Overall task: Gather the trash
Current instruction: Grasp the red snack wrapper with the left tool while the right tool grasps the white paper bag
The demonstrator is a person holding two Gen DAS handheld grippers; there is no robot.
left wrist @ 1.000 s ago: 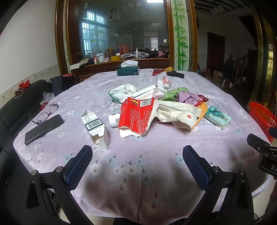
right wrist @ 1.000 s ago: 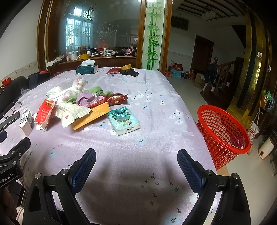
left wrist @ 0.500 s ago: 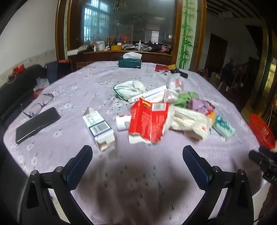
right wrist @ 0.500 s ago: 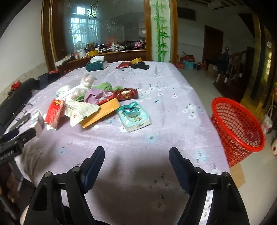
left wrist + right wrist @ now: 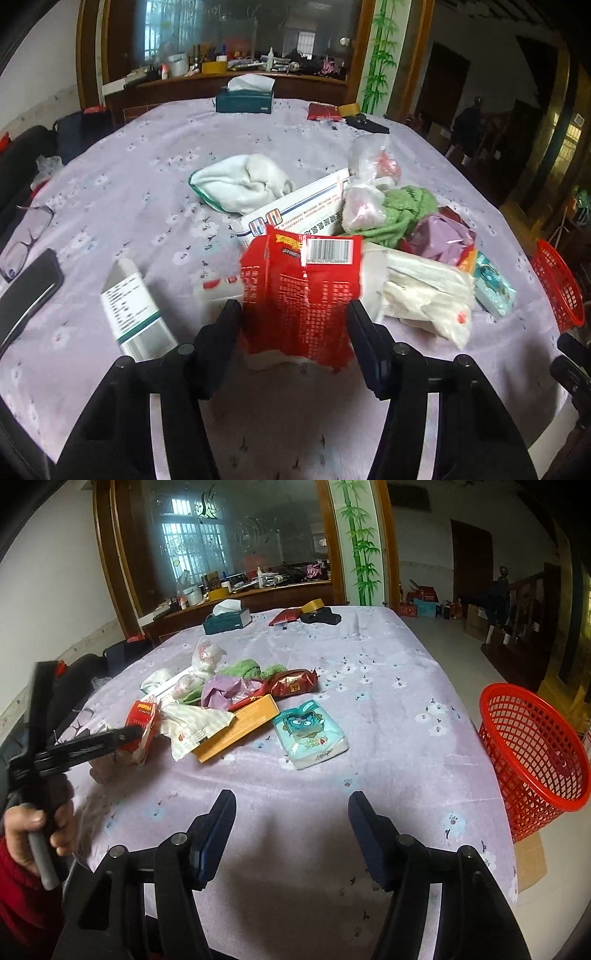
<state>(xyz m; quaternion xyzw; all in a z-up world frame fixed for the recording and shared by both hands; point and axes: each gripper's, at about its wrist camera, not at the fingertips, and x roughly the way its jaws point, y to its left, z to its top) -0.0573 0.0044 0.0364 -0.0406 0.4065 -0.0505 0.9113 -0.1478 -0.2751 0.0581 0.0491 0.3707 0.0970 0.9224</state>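
Note:
A pile of trash lies on the purple flowered tablecloth (image 5: 122, 192). My left gripper (image 5: 293, 325) is open, with its fingers on either side of a torn red packet (image 5: 299, 291) with a barcode. It also shows in the right wrist view (image 5: 127, 734) at the red packet (image 5: 142, 716). My right gripper (image 5: 291, 812) is open and empty above the table's near part. A teal wipes pack (image 5: 310, 738) and an orange box (image 5: 240, 731) lie ahead of it. A red mesh basket (image 5: 532, 753) stands on the floor to the right.
A white and green carton (image 5: 135, 310), a phone (image 5: 26, 295) and glasses (image 5: 22, 240) lie at the left. A white cloth (image 5: 240, 184), a green cloth (image 5: 402, 214) and a purple bag (image 5: 439, 236) lie in the pile. A tissue box (image 5: 245, 98) stands at the far edge.
My left gripper has moved forward to the red packet and narrowed around it. My right gripper has narrowed a little and turned slightly right.

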